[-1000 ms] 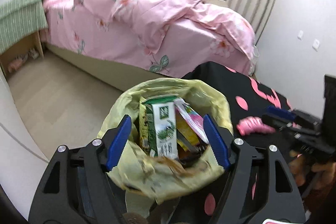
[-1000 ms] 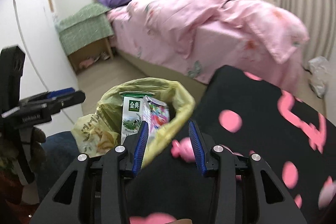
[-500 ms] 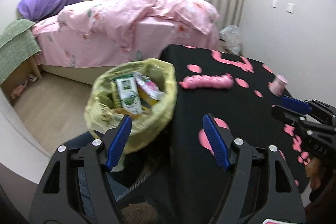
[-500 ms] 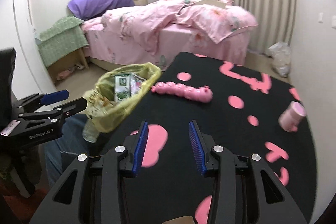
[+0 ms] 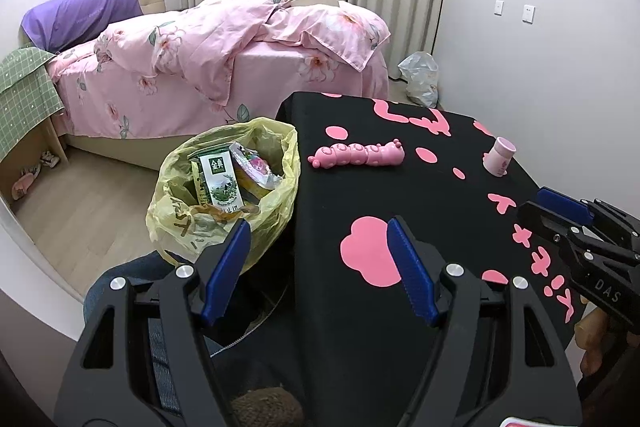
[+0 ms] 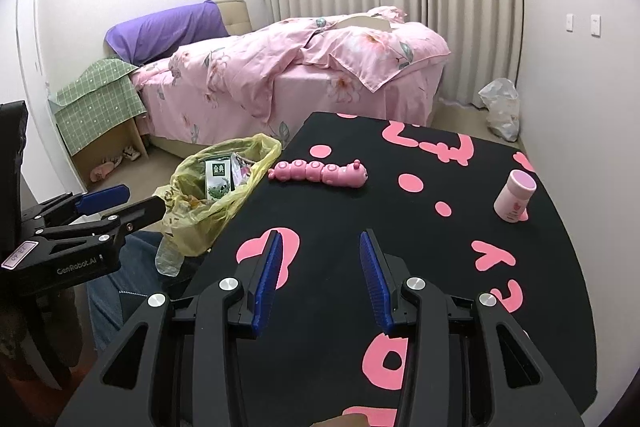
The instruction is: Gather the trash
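Yellow trash bag [image 5: 276, 223], black tablecloth [image 5: 452, 203] with pink shapes, pink floral bedding [image 5: 224, 39].

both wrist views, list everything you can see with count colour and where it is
trash bag: 1, yellow, hanging at the table's left edge, open
carton: 1, green and white, upright in the bag among other wrappers
caterpillar toy: 1, pink, lying on the table near the bag
cup: 1, pink, tilted, table's right side
table: 1, black cloth with pink shapes
bed: 1, pink floral duvet, behind the table
pillow: 1, purple, head of bed
plastic bag: 1, white, floor by the curtain
left gripper: 1, black with blue pads, open, empty
right gripper: 1, black with blue pads, open, empty
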A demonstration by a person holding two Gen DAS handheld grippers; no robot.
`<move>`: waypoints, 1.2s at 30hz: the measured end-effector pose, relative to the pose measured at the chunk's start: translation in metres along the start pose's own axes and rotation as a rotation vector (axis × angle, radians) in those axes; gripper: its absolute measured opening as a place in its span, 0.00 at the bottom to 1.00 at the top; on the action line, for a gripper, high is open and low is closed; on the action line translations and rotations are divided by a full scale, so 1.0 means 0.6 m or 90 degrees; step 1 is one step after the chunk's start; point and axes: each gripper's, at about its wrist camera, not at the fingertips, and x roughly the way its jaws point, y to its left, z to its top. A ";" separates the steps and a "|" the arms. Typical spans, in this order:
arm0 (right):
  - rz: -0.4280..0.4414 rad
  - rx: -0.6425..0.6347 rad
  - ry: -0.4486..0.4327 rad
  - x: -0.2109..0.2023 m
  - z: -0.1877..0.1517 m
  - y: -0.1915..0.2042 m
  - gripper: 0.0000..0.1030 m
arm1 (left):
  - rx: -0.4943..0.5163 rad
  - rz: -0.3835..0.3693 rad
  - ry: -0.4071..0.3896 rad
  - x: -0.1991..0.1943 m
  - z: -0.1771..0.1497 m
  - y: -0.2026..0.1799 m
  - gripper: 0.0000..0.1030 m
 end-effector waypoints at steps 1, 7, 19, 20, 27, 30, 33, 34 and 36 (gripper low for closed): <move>0.000 -0.002 0.000 -0.001 0.000 0.000 0.38 | 0.001 0.001 -0.002 -0.002 0.001 -0.001 0.65; -0.004 0.003 0.000 -0.003 -0.001 -0.002 0.38 | 0.005 0.003 -0.008 -0.008 0.002 -0.005 0.65; -0.002 0.005 0.002 -0.002 0.000 -0.009 0.37 | 0.005 0.003 -0.005 -0.008 0.001 -0.004 0.65; -0.002 0.006 0.003 -0.002 0.000 -0.009 0.38 | 0.006 0.002 -0.006 -0.009 0.001 -0.003 0.65; -0.001 0.008 0.004 -0.002 0.002 -0.011 0.38 | 0.004 0.003 -0.005 -0.009 -0.001 -0.003 0.65; -0.001 0.008 0.004 -0.001 0.002 -0.011 0.38 | 0.004 0.004 -0.005 -0.009 -0.001 -0.003 0.65; -0.001 0.008 0.005 -0.001 0.002 -0.011 0.38 | 0.003 0.004 -0.005 -0.010 -0.002 -0.003 0.65; -0.001 0.008 0.007 0.000 0.001 -0.011 0.38 | 0.003 0.004 -0.006 -0.011 -0.003 -0.003 0.65; -0.001 0.009 0.009 0.002 0.001 -0.011 0.38 | 0.003 0.004 -0.006 -0.010 -0.002 -0.002 0.65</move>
